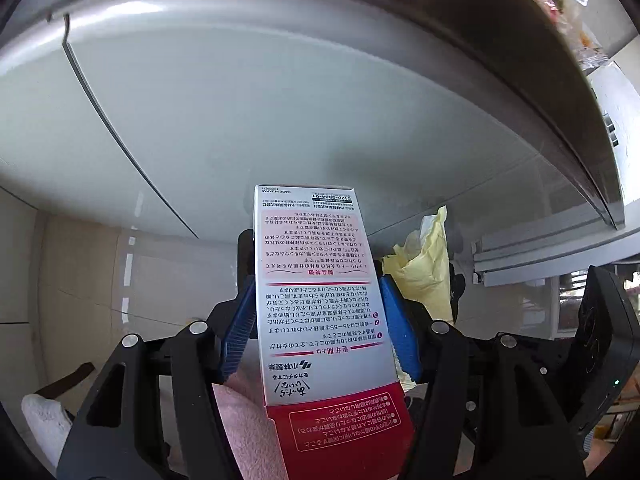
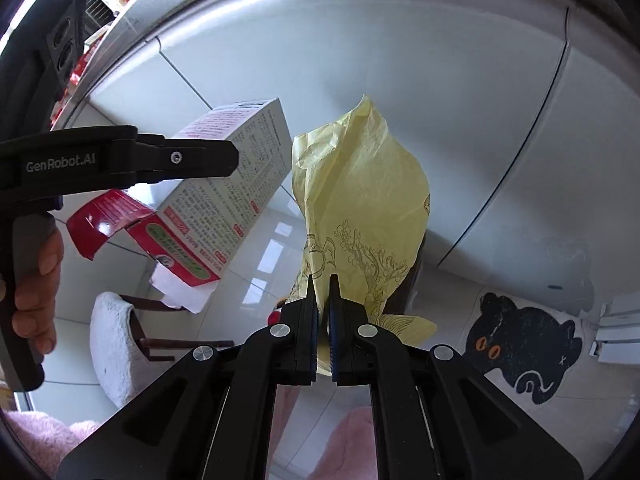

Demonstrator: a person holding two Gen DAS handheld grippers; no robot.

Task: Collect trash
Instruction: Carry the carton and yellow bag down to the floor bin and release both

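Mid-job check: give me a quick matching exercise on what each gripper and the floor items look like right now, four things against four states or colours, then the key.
Things:
1. left gripper
2. right gripper
3. mat
4. stool cushion

States:
A. white and fuzzy
B. shut on the yellow paper wrapper
C. black bear shape with orange eyes
D. shut on the printed carton, red flap open

Pairs: 1-D, 2-B, 3-C, 4-A
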